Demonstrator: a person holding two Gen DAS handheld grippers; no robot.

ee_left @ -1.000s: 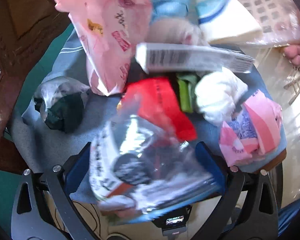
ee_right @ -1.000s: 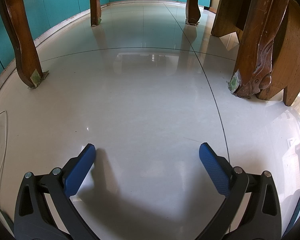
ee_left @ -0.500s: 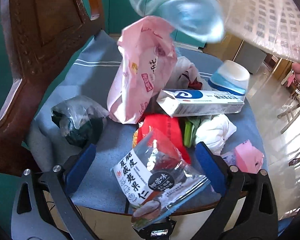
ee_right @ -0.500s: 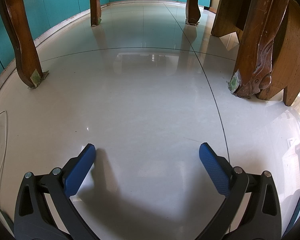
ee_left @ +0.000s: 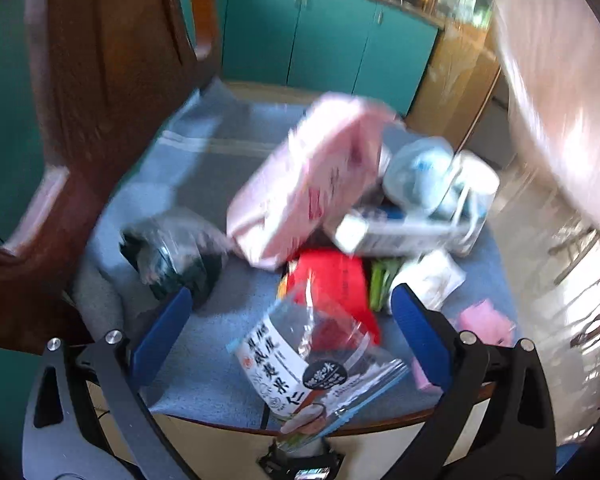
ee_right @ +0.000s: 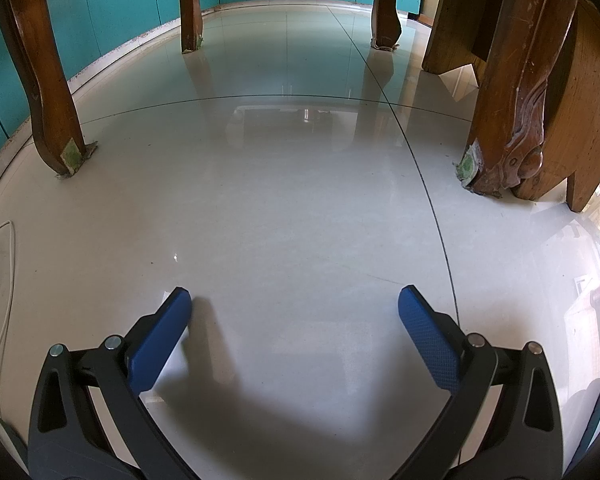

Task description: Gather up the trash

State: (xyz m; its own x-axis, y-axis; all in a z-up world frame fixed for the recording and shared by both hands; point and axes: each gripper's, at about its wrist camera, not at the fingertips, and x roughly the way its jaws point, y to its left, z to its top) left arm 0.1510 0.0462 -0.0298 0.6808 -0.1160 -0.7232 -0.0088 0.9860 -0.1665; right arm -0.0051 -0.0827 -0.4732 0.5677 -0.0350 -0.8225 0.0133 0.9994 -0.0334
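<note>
my left hand-held gripper (ee_left: pixel 290 308) gapes wide over the snack bag (ee_left: pixel 314 364) — pink bag (ee_left: pixel 300 188) at 12 o'clock; right hand-held gripper (ee_right: pixel 294 306) wide above floor (ee_right: pixel 300 200).

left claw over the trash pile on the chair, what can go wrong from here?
1. The clear snack bag overhangs the seat's front edge; a nudge from the open left claw could tip it onto the floor.
2. The pink bag leans on the long white carton in a loose heap; pulling one piece may topple the others.
3. The left view is motion-blurred, so aiming now is unreliable. The right claw, open near the floor, cannot catch anything.
</note>
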